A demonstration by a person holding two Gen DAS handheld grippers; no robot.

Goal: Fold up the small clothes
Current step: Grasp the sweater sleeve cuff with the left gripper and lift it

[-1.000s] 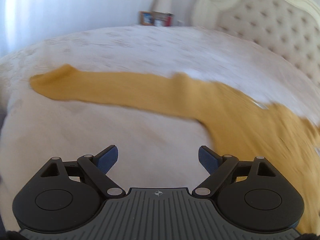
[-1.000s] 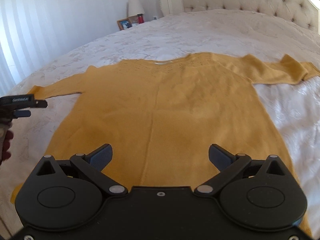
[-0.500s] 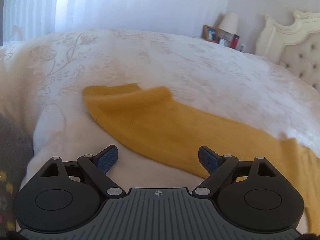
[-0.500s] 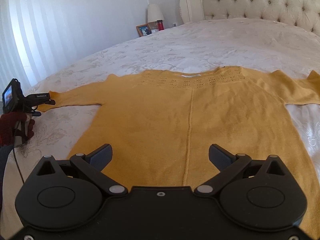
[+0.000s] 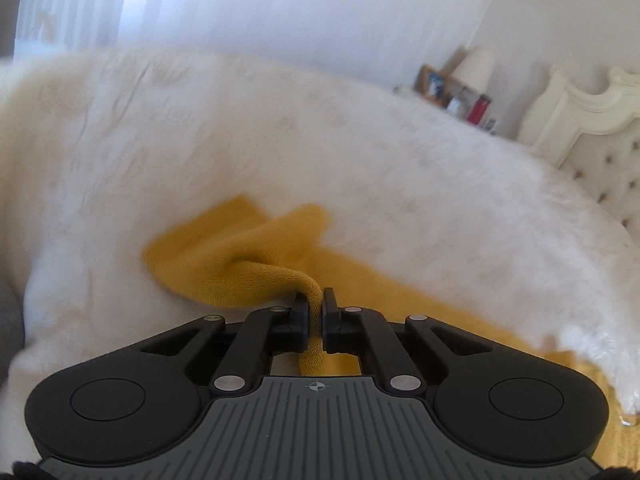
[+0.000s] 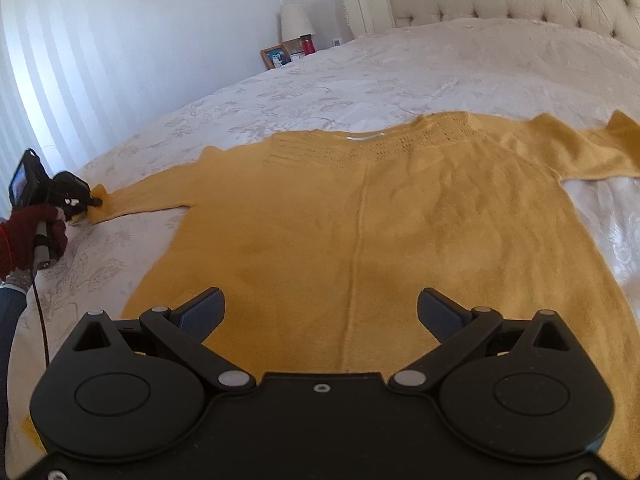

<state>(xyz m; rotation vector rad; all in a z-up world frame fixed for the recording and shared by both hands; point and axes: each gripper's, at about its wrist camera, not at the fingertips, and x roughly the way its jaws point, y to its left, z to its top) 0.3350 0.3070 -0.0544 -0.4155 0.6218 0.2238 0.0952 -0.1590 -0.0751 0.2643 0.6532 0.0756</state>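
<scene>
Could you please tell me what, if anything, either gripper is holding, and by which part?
The left gripper is shut on the yellow sweater, pinching its sleeve near the cuff. The right gripper is open and holds nothing.

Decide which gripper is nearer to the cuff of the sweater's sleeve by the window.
Left. The left gripper pinches that cuff; the right gripper hovers open over the sweater's hem, far from it.

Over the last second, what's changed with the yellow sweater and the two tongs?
The left tongs moved along the sleeve to its cuff and have just closed on it, bunching the knit. The right tongs stayed open over the yellow sweater, which still lies flat on the bed.
</scene>
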